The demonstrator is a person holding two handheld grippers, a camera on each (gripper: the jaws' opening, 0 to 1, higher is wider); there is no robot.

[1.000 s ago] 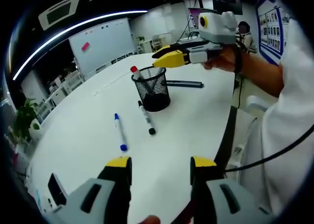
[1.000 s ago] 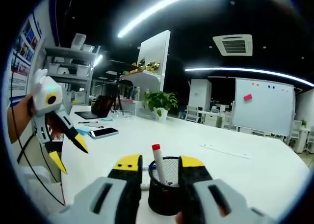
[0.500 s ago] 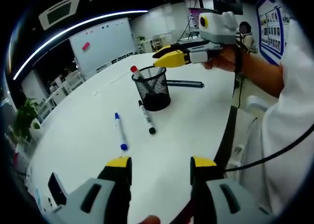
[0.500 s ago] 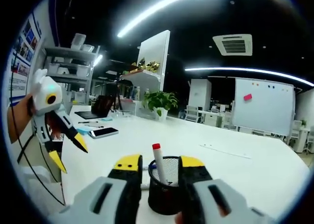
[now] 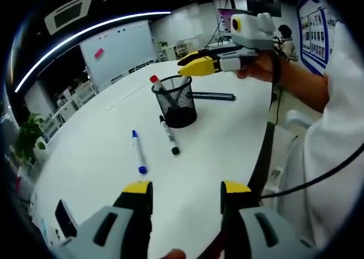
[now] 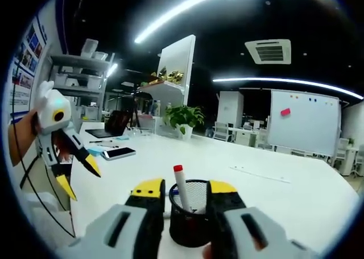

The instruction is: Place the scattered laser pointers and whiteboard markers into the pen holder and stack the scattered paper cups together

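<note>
A black mesh pen holder (image 5: 178,103) stands on the white table (image 5: 227,140) with a red-capped marker (image 5: 155,80) upright in it. On the table in front of it lie a blue-capped marker (image 5: 138,152) and a black marker (image 5: 169,136). A dark pen-like object (image 5: 214,96) lies behind the holder. My left gripper (image 5: 186,188) hovers open and empty over the near table edge. My right gripper (image 5: 196,66), held by a hand, hangs just above and beside the holder. In the right gripper view, the right gripper (image 6: 185,188) is open, with the pen holder (image 6: 185,216) and red-capped marker (image 6: 180,182) beyond its jaws. The left gripper (image 6: 77,176) shows open at the left.
A phone (image 5: 64,214) lies near the table's left edge, also visible as the phone (image 6: 118,153) in the right gripper view. A laptop (image 6: 116,122) and a plant (image 6: 183,117) stand at the far end. A whiteboard (image 6: 300,122) stands behind. A person's white sleeve (image 5: 335,128) borders the table's right side.
</note>
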